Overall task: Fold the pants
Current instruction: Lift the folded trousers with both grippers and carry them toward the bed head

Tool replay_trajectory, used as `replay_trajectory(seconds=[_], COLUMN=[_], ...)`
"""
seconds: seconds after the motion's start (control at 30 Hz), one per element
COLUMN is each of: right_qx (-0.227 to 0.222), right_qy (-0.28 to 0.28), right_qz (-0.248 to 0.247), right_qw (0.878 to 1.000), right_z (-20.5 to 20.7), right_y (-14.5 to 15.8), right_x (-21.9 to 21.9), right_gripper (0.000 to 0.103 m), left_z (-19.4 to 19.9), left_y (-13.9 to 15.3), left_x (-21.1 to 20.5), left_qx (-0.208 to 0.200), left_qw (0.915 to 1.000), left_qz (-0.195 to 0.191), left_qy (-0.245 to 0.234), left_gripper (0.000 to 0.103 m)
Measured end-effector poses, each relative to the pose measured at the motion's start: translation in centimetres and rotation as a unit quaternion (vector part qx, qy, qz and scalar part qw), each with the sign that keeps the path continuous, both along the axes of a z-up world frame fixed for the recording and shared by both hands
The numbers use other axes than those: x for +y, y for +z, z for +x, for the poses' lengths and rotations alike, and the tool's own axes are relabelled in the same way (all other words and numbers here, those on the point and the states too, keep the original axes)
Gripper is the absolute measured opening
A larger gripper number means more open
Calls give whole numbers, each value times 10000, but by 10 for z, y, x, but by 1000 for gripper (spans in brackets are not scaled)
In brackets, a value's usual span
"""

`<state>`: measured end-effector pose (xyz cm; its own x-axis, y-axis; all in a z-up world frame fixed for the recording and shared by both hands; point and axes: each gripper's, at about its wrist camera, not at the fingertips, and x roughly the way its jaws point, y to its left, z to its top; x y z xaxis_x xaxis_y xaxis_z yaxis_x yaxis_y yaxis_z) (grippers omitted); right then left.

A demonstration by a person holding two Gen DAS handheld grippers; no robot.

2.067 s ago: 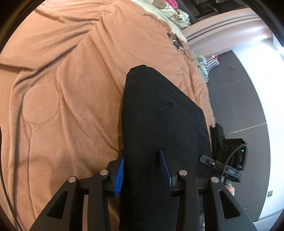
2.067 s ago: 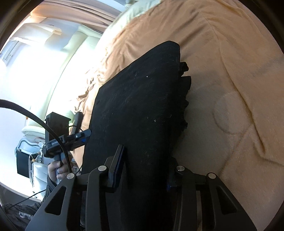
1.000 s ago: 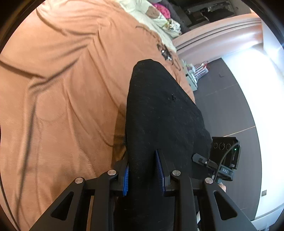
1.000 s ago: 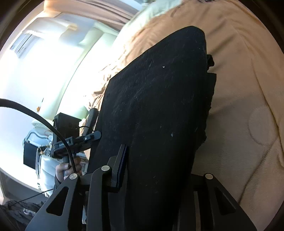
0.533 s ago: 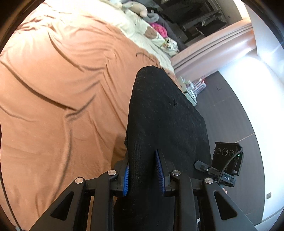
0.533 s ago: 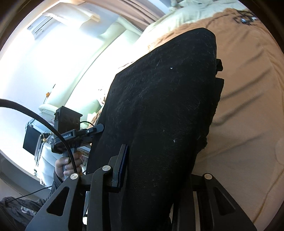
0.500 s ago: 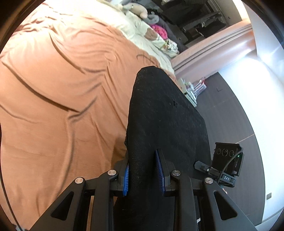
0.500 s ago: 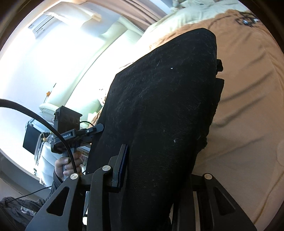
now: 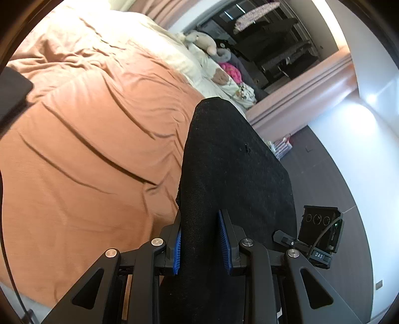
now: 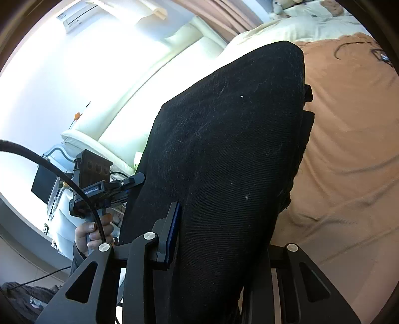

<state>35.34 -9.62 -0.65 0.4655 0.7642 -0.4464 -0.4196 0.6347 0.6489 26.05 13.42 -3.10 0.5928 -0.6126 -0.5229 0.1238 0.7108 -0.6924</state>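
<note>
You see plain black pants (image 9: 232,174), flecked with a few pale specks of lint. The blanket (image 9: 87,154) beneath them is an even rust orange with no pattern, only darker creases. Past it lies a cream sheet (image 9: 159,42) printed with small brown bear faces. A grey and beige stuffed toy (image 9: 202,41) sits by something bright pink (image 9: 232,72). Your left gripper (image 9: 200,239) is black with blue ribbed pads and silver screw heads; your right gripper (image 10: 214,226) is black too, its one visible pad dark blue. The floor (image 9: 331,179) is dark grey, the wall (image 9: 374,82) white, the curtain (image 10: 219,12) dusty brown.
</note>
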Motion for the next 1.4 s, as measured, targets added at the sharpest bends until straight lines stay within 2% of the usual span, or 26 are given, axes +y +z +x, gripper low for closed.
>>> replay_trajectory(seconds=[0.83,1.4], right_qx=[-63,-151], right_qy=[740,1218], right_qz=[-216,-465], right_qw=[9970,9914], right_z=[45,84], right_y=[-6,-12], right_x=[75,142], right_gripper=[28,28], left_z=[-90,-96], left_y=[1,3], left_x=[182,285], left_qx=[-103,-61], left_qw=[9939,9829], left_qz=[-40,134], left_qy=[1095,1836], left_gripper=[27,26])
